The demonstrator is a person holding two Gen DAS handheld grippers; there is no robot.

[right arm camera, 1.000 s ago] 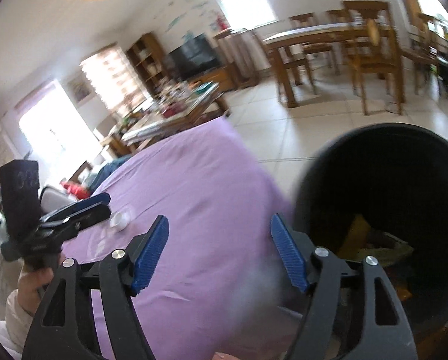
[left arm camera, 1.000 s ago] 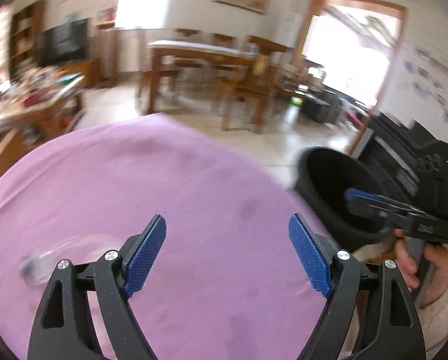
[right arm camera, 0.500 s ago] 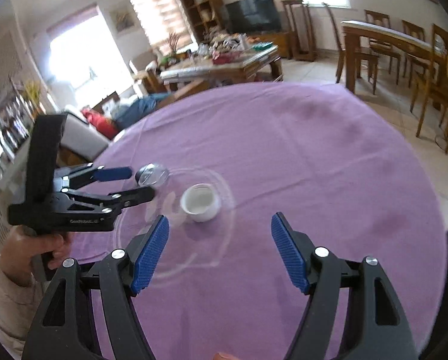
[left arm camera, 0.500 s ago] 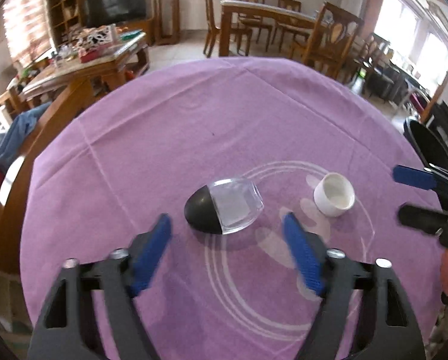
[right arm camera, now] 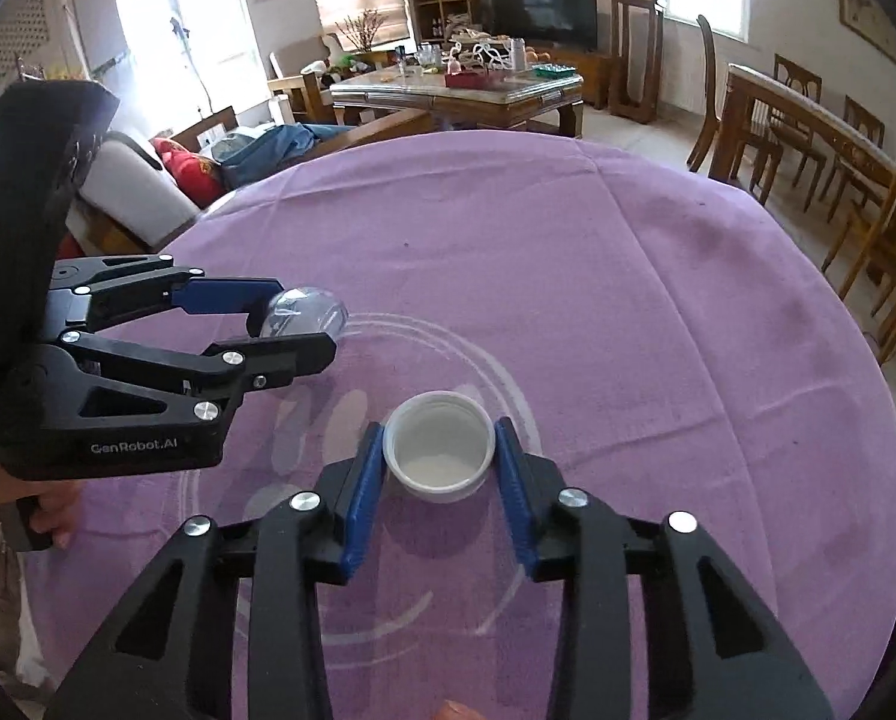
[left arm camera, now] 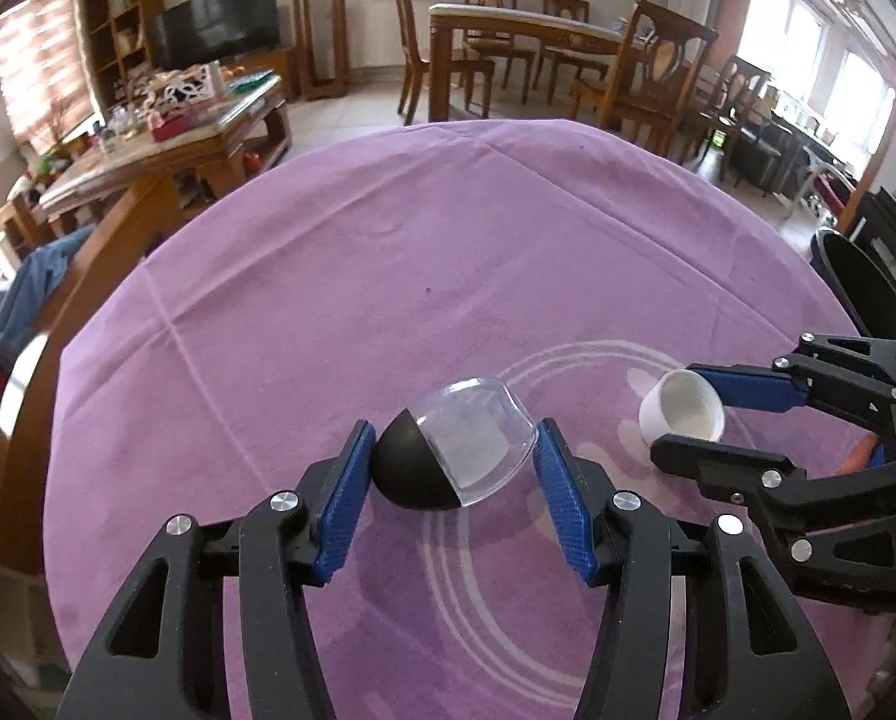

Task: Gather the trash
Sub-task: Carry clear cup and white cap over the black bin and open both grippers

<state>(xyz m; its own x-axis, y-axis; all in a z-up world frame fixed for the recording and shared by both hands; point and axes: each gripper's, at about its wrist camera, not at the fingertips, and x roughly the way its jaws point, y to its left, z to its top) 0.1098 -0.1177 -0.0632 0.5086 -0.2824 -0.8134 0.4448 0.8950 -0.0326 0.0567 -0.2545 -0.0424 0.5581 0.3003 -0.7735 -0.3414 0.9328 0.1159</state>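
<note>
So both grippers are down over the purple tablecloth (left arm camera: 448, 252) at once. The left gripper (left arm camera: 454, 468) has its blue pads on either side of a little capsule (left arm camera: 448, 459) lying on its side, black half to the left, clear half to the right. The left pad (left arm camera: 346, 492) looks like it's touching the black half, while the right pad sits just beside the clear rim, so I can't tell if it's actually squeezing yet. The fingers are spread about as wide as the capsule.

The right gripper (right arm camera: 439, 468) brackets a small white cup (right arm camera: 439, 456), which stands upright with its mouth up, near the middle of the white ring pattern on the cloth. Both pads are right against the cup's rim, but whether it's properly clamped I can't say.

The cup is just right of the capsule, close but apart. Over at the far right edge of the left view there's a black bin (left arm camera: 862, 294) beside the table.
</note>
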